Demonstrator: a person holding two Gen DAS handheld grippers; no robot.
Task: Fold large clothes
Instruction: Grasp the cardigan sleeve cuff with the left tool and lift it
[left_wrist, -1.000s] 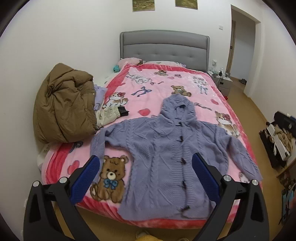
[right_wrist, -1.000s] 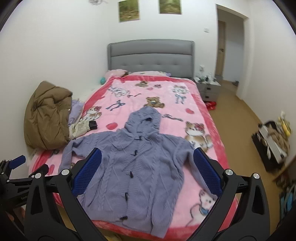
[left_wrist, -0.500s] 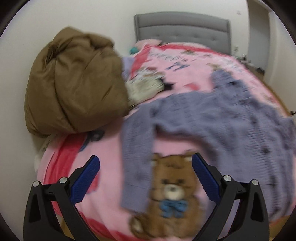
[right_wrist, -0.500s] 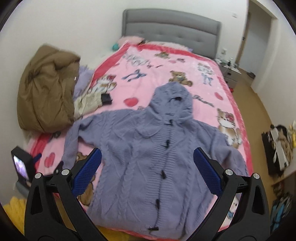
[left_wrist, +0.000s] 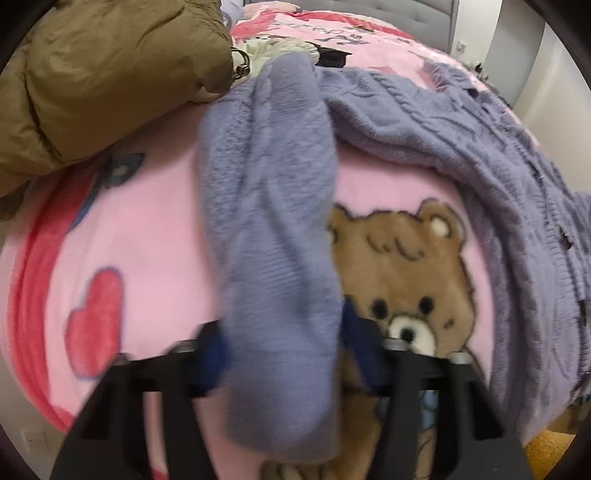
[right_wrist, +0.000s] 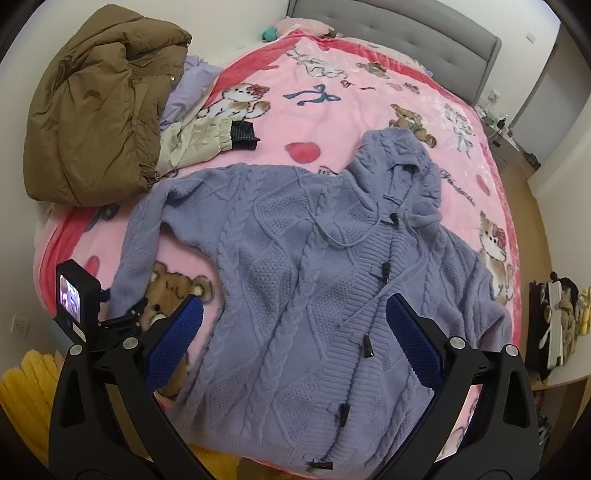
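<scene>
Lavender cable-knit wool fills most of what we see: a hooded cardigan (right_wrist: 303, 288) lies front-up and spread flat on the pink cartoon blanket (right_wrist: 332, 107) that covers the bed, its hood towards the grey headboard (right_wrist: 399, 33) and its hem at the foot edge. A row of dark toggles runs down its front.

Our left hand-held gripper (left_wrist: 284, 347) is down at the cuff end of the sleeve (left_wrist: 269, 206) nearest the bed's left side. Its jaws are closing, with the sleeve between the 2 blue pads; the view is blurred there, so we cannot tell whether the pads already press the knit. The sleeve runs from the gripper up towards the cardigan's shoulder, beside a printed brown bear (left_wrist: 402, 280).

Our right hand-held gripper (right_wrist: 291, 336) hangs above the cardigan's lower front with its jaws wide apart and nothing between them.

A brown padded jacket (right_wrist: 96, 103) is heaped at the blanket's left edge, near the sleeve, with a pale garment (right_wrist: 199, 142) lying just beside it.
</scene>
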